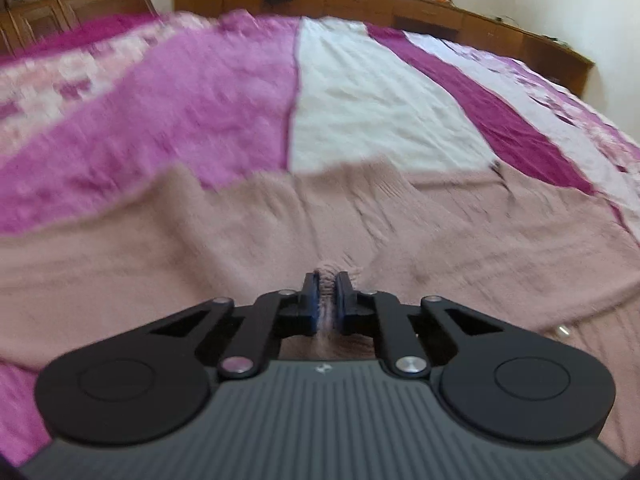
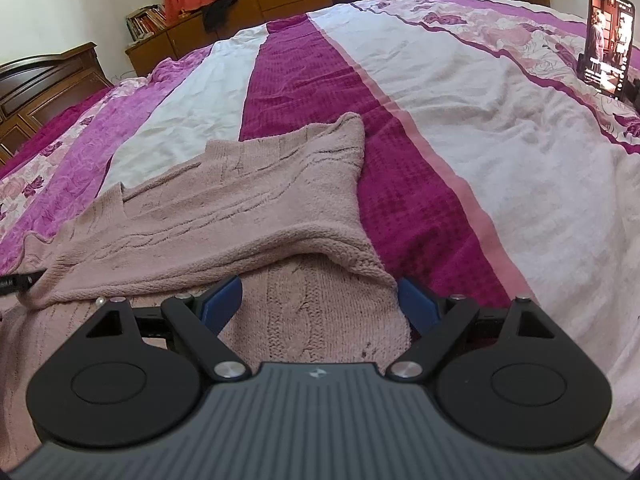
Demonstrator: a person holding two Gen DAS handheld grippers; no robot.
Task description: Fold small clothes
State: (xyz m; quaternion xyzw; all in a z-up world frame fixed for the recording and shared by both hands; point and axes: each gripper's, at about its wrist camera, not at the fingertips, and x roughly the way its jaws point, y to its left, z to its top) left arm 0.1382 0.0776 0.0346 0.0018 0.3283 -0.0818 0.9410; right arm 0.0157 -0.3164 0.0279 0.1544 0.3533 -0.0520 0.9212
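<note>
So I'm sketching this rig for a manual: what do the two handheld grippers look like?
Both look alike. The left gripper and right gripper each have a grey ribbed body with a small pale logo, two round black side housings, black linkage bars with silver pivot pins, and blue pads on the fingers. No cables, hands or sleeves show.

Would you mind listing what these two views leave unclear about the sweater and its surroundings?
- Left wrist view: the bedspread and far furniture are motion-blurred; patterns are unreadable.
- Left wrist view: the left gripper hides the pinched part of the pink sweater.
- Right wrist view: the right gripper body covers the sweater's near edge.
- Right wrist view: the phone screen is too small to read.
</note>
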